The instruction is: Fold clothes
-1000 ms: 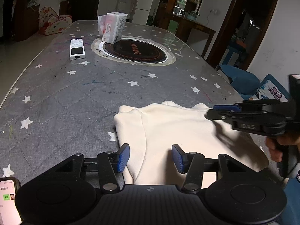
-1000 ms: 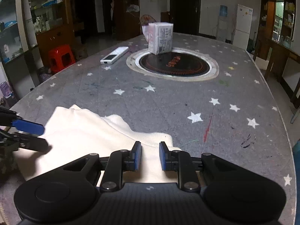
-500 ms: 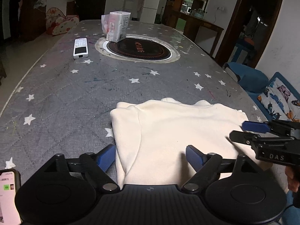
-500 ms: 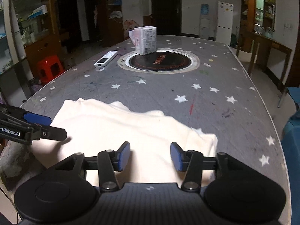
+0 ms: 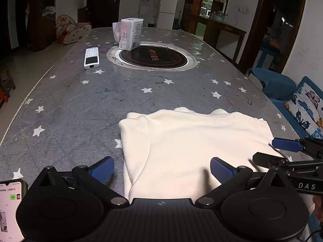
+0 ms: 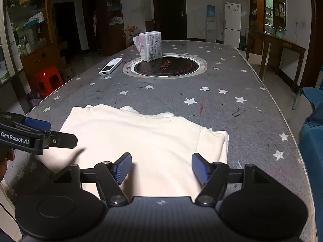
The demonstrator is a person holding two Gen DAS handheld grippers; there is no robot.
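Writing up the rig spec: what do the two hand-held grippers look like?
Both match: black ribbed plastic body, two round discs, black scissor linkages with silver pivots, blue textured pads. Left hand-held gripper shows "GenRobot.AI" in white on its side; right hand-held gripper shows "DAS". No sleeves visible.

Walls: I see pale plaster walls [image 6: 206, 4], dimly lit.
Door: a dark door [image 6: 169, 12] stands shut at the far end.
Fridge: a white fridge [image 6: 232, 24] stands against the far wall, a water dispenser [image 6: 210, 23] just beside it.
Shelving: I make out dark wooden cabinets [image 6: 22, 30] with cluttered shelves on one side.
Stool: a red plastic stool [image 6: 49, 80] sits on the floor near those cabinets.
Side table: a dark wooden side table [image 6: 279, 50] runs along the other wall.
Seating: I see a blue seat [image 5: 279, 84] and a butterfly-print cushion [image 5: 306, 109] beside the big table.
Floor: pale tile [image 5: 26, 74], as far as I can tell.
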